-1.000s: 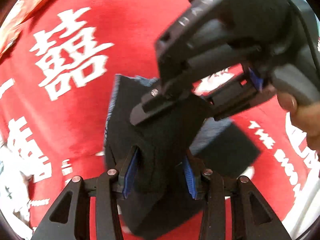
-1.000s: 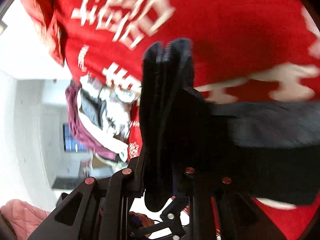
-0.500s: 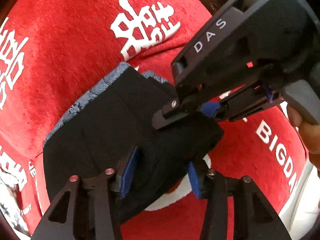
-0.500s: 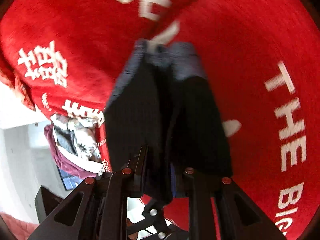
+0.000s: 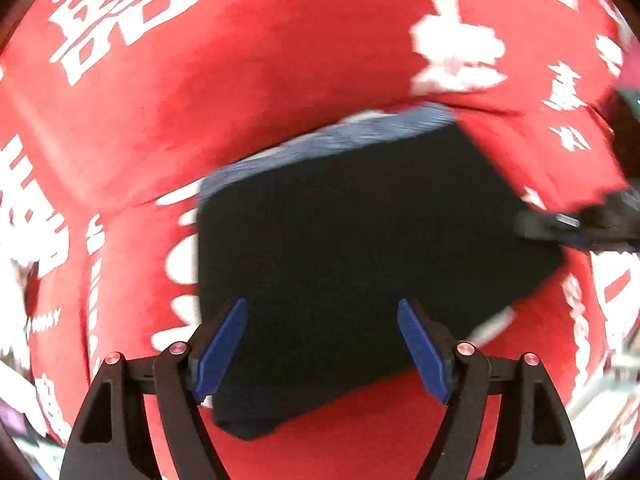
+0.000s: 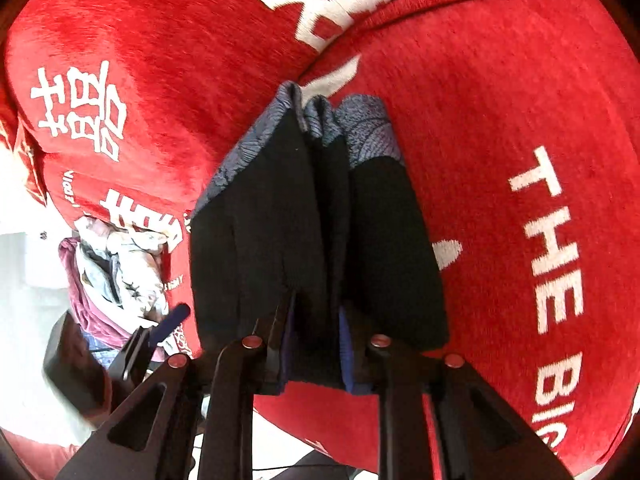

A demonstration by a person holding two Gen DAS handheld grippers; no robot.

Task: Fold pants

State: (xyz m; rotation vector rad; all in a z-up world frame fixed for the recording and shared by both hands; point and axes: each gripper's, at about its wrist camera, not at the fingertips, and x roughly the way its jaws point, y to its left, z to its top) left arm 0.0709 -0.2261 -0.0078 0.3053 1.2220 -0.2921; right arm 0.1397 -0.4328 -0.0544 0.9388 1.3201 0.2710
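Pants (image 5: 360, 248) folded into a thick black stack, lying on the red blanket (image 5: 280, 60). Left gripper (image 5: 322, 354) over the stack's near edge, jaws opening, pads clear of the cloth. Right gripper (image 6: 314, 350) clamped on the stack's edge layers. Pile of other clothes (image 6: 116, 276) left of the pants.

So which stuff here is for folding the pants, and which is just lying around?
For the job:
- black pants
- left claw, opening, pads off the pants
- right claw, pinching the pants

Just lying about:
- red blanket
- heap of other clothes
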